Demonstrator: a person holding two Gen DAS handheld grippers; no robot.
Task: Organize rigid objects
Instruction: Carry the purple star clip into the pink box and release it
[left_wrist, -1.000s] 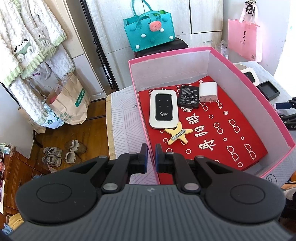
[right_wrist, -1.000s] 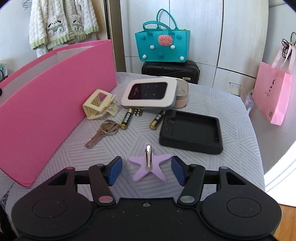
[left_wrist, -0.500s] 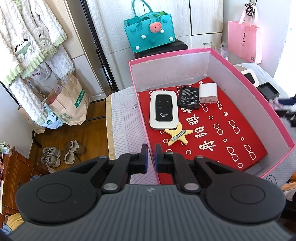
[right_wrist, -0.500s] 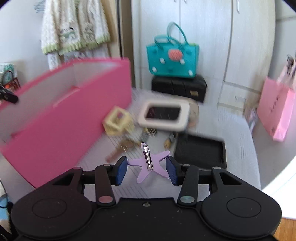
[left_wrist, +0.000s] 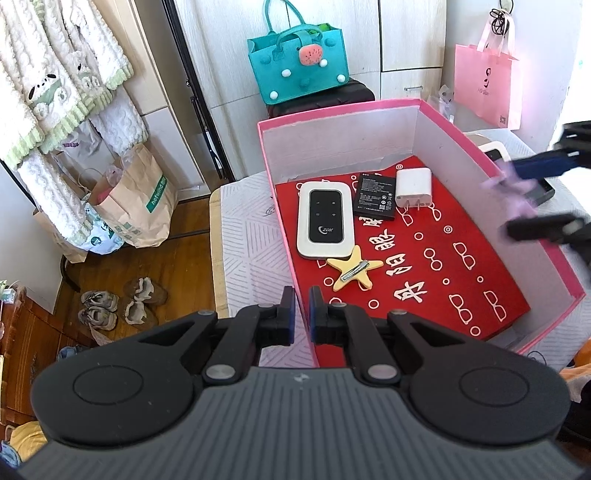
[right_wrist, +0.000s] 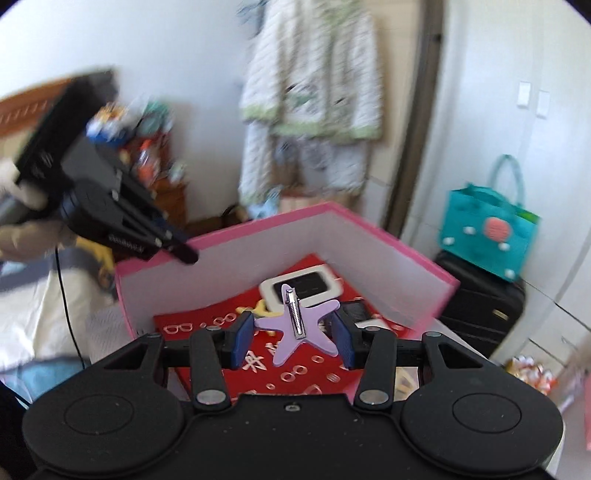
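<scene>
My right gripper (right_wrist: 291, 341) pinched the purple star clip (right_wrist: 295, 322) above the pink box (right_wrist: 388, 258) — red floor directly below, clip's pin pointing away; left gripper (left_wrist: 299, 312), nearly closed and empty, hung at the near wall.

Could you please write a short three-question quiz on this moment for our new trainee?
1. True or false: the right tongs are shut on the purple star clip.
2. Which item in the pink box lies nearest the left tongs? A) white charger B) yellow star clip C) black battery
3. Fill in: the left tongs hang over the box's near ____ edge.

Key: 1 true; 2 B; 3 pink.
</scene>
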